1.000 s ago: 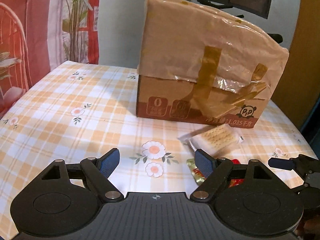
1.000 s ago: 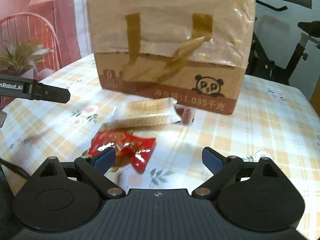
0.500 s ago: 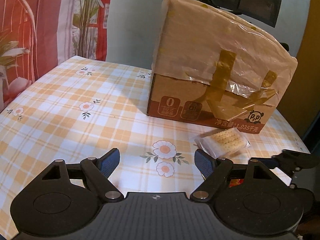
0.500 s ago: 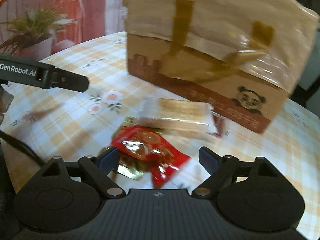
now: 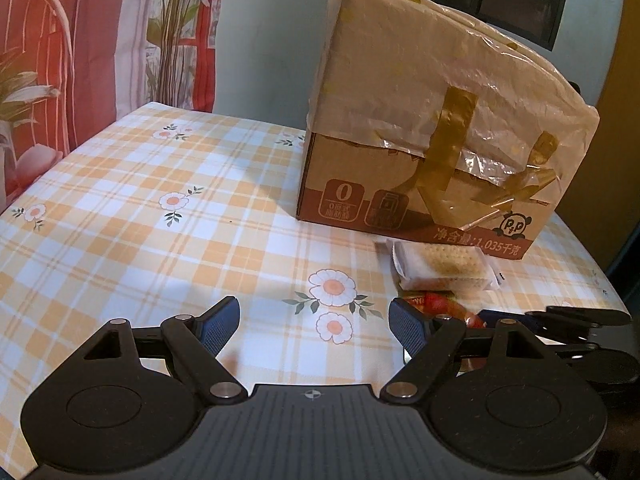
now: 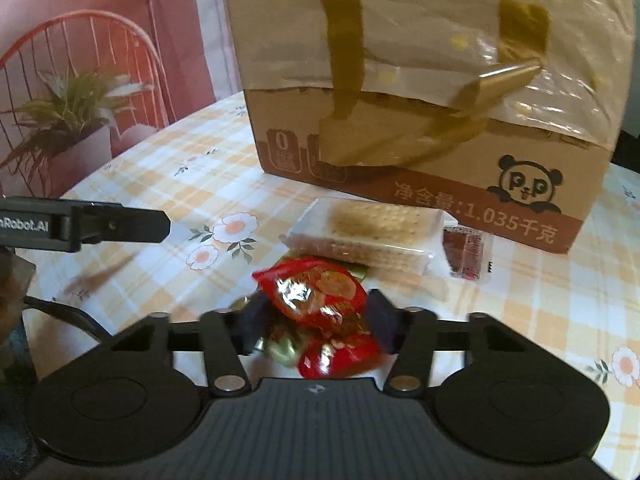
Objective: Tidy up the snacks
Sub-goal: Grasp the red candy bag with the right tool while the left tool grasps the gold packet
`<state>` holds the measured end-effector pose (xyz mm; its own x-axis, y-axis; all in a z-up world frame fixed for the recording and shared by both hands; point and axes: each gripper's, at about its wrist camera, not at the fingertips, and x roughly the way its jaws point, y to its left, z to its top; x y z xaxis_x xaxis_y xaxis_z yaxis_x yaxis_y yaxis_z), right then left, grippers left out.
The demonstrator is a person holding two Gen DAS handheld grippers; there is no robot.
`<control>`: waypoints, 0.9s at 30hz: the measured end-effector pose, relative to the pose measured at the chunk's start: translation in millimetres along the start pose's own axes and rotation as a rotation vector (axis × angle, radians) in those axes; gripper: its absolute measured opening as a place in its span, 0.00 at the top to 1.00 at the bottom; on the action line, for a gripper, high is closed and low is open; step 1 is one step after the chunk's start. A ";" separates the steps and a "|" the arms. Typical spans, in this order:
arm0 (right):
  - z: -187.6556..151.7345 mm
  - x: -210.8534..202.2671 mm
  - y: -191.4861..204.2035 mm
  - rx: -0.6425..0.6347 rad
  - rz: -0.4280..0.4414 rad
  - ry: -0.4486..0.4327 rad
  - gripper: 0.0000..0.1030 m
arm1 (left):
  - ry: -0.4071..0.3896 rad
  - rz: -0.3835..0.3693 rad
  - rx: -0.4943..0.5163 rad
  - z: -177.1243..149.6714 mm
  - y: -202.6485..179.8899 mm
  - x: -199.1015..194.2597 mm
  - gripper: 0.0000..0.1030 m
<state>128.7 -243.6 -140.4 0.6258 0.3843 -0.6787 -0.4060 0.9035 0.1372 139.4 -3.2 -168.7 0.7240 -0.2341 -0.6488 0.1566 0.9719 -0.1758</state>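
A taped brown cardboard box (image 5: 432, 160) stands on the checked tablecloth; it also shows in the right wrist view (image 6: 420, 120). A clear cracker pack (image 6: 360, 236) lies in front of it, also in the left wrist view (image 5: 444, 266). My right gripper (image 6: 320, 316) has closed its fingers on a red foil snack packet (image 6: 320, 296), with a gold-green wrapper (image 6: 282, 346) under it. A small dark red sachet (image 6: 464, 252) lies right of the crackers. My left gripper (image 5: 316, 326) is open and empty above the cloth, left of the snacks.
The tablecloth (image 5: 140, 208) reaches left toward a potted plant (image 6: 68, 120) and a red wire chair (image 6: 84, 40). The table's right edge (image 5: 600, 280) is close behind the box. The left gripper's finger (image 6: 100, 222) crosses the right wrist view.
My right gripper moved forward over the red packet and its fingers closed on it. My left gripper drifted slightly and stayed open.
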 end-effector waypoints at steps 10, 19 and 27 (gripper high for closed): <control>-18.9 -41.3 -18.1 0.091 -0.117 -0.142 0.80 | 0.032 0.004 0.043 -5.2 -11.7 4.4 0.19; -29.4 -41.4 -37.6 0.149 -0.084 -0.185 0.80 | 0.065 -0.038 0.095 -10.6 -27.5 8.3 0.23; -33.5 -46.6 -54.2 0.250 -0.011 -0.224 0.80 | 0.115 -0.090 0.212 -9.3 -66.3 30.0 0.26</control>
<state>99.3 -316.8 -140.4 0.7711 0.3816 -0.5096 -0.2399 0.9156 0.3227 144.4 -74.9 -183.4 0.6214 -0.3097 -0.7197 0.3636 0.9276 -0.0852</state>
